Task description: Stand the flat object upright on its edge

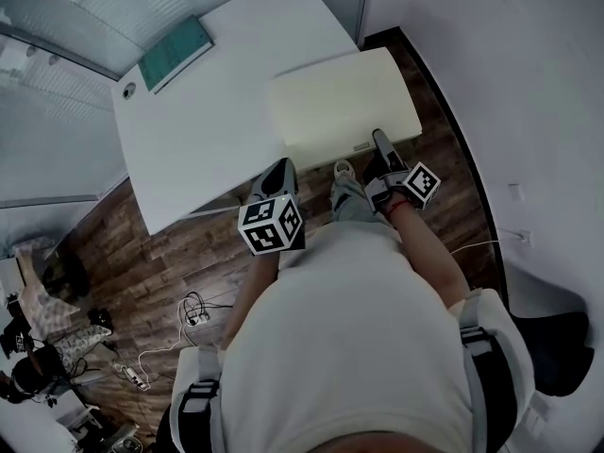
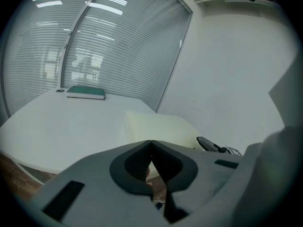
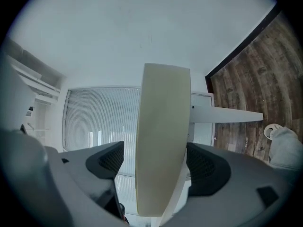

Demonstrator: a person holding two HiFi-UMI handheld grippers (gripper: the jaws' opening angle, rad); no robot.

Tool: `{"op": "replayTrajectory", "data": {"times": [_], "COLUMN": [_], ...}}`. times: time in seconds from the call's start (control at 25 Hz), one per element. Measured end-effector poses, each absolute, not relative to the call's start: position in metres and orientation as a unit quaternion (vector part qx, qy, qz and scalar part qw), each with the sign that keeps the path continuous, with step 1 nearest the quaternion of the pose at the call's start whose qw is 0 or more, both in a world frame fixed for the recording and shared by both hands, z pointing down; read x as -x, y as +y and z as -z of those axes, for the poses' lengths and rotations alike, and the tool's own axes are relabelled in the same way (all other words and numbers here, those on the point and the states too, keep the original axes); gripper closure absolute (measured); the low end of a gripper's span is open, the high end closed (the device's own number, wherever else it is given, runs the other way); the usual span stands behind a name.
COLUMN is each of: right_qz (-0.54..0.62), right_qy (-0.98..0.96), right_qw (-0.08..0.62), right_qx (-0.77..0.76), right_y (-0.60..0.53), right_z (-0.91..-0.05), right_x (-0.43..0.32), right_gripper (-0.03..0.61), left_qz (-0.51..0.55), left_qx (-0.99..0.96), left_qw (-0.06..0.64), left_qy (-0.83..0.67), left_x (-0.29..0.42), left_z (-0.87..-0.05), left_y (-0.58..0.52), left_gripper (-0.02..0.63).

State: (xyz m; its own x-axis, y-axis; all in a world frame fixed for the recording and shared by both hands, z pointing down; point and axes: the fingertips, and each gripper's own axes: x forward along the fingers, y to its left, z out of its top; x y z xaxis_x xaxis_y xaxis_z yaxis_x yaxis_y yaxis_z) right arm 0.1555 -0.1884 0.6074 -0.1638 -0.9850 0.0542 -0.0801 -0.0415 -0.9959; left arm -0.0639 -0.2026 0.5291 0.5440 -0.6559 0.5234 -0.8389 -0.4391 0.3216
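A thick cream flat pad (image 1: 340, 102) lies flat on the right end of the white table (image 1: 208, 130), its near edge at the table's rim. My right gripper (image 1: 381, 149) is at that near edge. In the right gripper view the pad (image 3: 161, 150) stands between the two jaws of the right gripper (image 3: 156, 162), which are wide open with a gap on each side. My left gripper (image 1: 280, 170) hangs at the table's near edge, left of the pad. Its tips meet and hold nothing in the left gripper view (image 2: 151, 143), where the pad (image 2: 156, 126) lies ahead.
A teal book (image 1: 175, 53) lies at the table's far left corner, by the blinds. The white wall runs close along the right of the table. Cables and a power strip (image 1: 132, 374) lie on the wooden floor at the lower left.
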Motion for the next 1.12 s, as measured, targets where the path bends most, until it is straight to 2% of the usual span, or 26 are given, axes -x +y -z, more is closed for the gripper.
{"op": "replayTrajectory", "data": {"times": [1.12], "right_qz": [0.532], "right_qy": [0.526], "right_qw": [0.433], "right_qx": [0.503], "right_y": [-0.234], "right_z": [-0.614], "right_x": [-0.157], "right_gripper": [0.178], "left_qz": [-0.169], "left_qx": [-0.823], "left_qw": [0.286], "left_qy": [-0.461], "left_x": [0.072], "left_z": [-0.535], "left_y": [-0.212], "left_gripper": [0.594]}}
